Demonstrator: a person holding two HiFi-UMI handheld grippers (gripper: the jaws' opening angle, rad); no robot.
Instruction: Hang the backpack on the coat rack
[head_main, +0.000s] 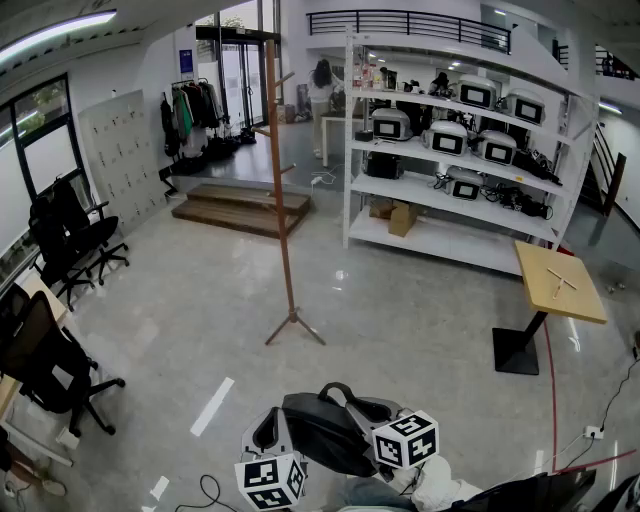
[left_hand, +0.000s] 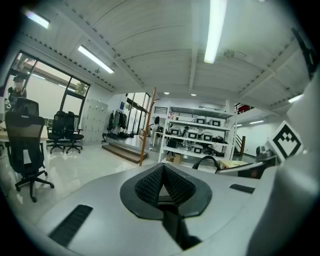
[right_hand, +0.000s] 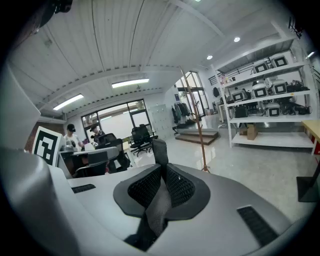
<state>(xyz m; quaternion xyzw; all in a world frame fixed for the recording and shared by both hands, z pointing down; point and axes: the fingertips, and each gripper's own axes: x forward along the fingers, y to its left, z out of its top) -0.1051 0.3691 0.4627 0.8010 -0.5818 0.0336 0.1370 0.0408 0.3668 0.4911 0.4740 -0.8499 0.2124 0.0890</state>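
Note:
The wooden coat rack (head_main: 283, 200) stands on its spread feet in the middle of the floor, well ahead of me. The black backpack (head_main: 325, 432) hangs low in the head view between both grippers, its top handle (head_main: 335, 390) loose. My right gripper (head_main: 368, 408) is shut on a grey backpack strap (right_hand: 160, 150), which sticks up past the pads (right_hand: 180, 187). My left gripper (head_main: 262, 418) is at the bag's left side. Its pads (left_hand: 150, 185) meet, and a dark strap (left_hand: 175, 225) runs down from them toward the bag. The rack (left_hand: 148, 125) shows far off in both gripper views.
A white shelf unit (head_main: 455, 190) with appliances stands right of the rack. A small wooden table (head_main: 558, 280) on a black base is at the right. Office chairs (head_main: 55, 370) line the left. A wooden step platform (head_main: 240, 208) and a person (head_main: 322, 90) are beyond the rack.

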